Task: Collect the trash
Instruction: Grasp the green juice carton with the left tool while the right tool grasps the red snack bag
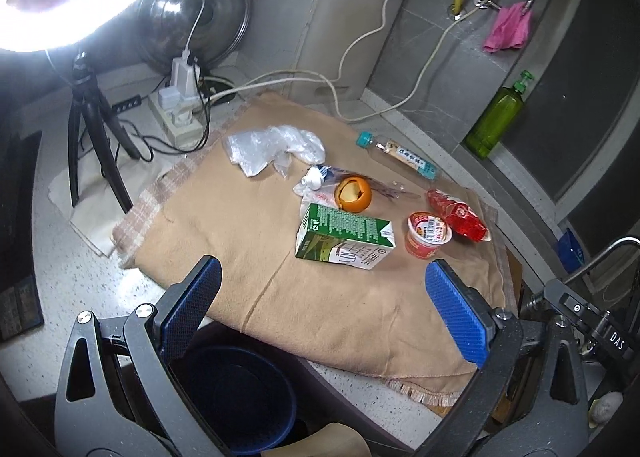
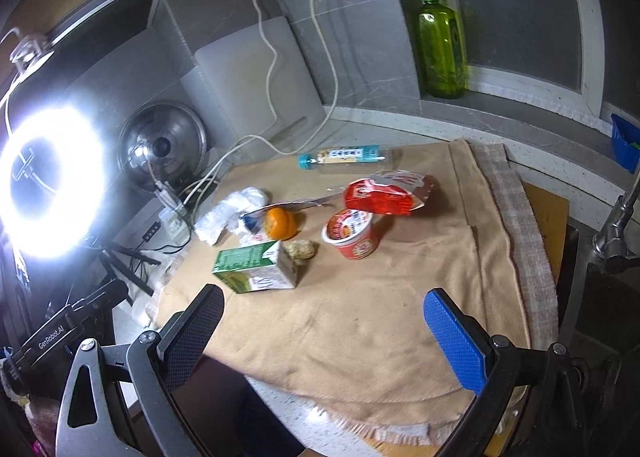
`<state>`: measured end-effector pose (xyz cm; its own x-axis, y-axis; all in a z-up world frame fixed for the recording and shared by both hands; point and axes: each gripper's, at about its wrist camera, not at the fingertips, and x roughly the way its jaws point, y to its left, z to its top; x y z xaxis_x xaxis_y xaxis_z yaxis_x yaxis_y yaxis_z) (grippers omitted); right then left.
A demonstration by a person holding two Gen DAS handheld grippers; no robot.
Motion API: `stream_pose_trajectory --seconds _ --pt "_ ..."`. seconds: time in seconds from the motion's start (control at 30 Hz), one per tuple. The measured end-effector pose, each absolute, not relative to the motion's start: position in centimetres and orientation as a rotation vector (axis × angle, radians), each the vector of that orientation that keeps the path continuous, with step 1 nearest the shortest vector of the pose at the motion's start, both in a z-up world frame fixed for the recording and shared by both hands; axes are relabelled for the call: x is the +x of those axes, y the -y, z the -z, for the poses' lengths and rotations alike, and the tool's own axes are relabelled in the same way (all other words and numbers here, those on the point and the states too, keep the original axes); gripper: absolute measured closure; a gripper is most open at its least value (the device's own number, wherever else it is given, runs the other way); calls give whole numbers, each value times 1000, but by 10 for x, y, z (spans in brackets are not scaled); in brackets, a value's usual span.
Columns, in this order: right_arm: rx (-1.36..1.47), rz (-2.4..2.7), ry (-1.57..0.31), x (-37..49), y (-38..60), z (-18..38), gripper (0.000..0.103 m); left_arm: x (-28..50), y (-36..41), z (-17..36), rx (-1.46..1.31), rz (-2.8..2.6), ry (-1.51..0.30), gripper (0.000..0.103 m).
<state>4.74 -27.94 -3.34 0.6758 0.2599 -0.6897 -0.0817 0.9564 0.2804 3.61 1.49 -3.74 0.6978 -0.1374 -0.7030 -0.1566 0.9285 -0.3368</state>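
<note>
Trash lies on a tan cloth (image 1: 320, 317) (image 2: 380, 317): a green milk carton (image 1: 344, 237) (image 2: 256, 267), an orange peel (image 1: 353, 194) (image 2: 281, 223), a red-and-white cup (image 1: 428, 234) (image 2: 352, 233), a red wrapper (image 1: 460, 215) (image 2: 384, 193), a clear bottle with a teal cap (image 1: 396, 153) (image 2: 344, 159), crumpled clear plastic (image 1: 276, 149) (image 2: 228, 213), a squeezed tube (image 1: 316, 179) and a brown lump (image 2: 302, 249). My left gripper (image 1: 322, 289) is open and empty, above the cloth short of the carton. My right gripper (image 2: 324, 309) is open and empty, short of the carton and cup.
A dark blue basket (image 1: 240, 397) sits below the counter edge under my left gripper. A bright ring light on a tripod (image 1: 92, 125) (image 2: 52, 181), a power strip with cables (image 1: 180, 113), a pot lid (image 2: 164, 145), a green bottle (image 1: 496, 117) (image 2: 442, 41) and a faucet (image 2: 616, 225) surround the cloth.
</note>
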Motion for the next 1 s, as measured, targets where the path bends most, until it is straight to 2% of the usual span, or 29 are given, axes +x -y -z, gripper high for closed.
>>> stream_pose_trajectory --seconds 0.2,0.5,0.9,1.0 --pt "253 -194 -902 78 305 53 2 58 -13 61 -412 -18 -880 0" --pt "309 -183 -948 125 347 71 2 90 11 71 -273 38 -929 0" --pt "427 -170 -1016 186 376 94 7 119 27 90 -276 32 -976 0" --pt "431 -172 -1029 195 377 97 11 129 35 91 -225 52 -969 0"
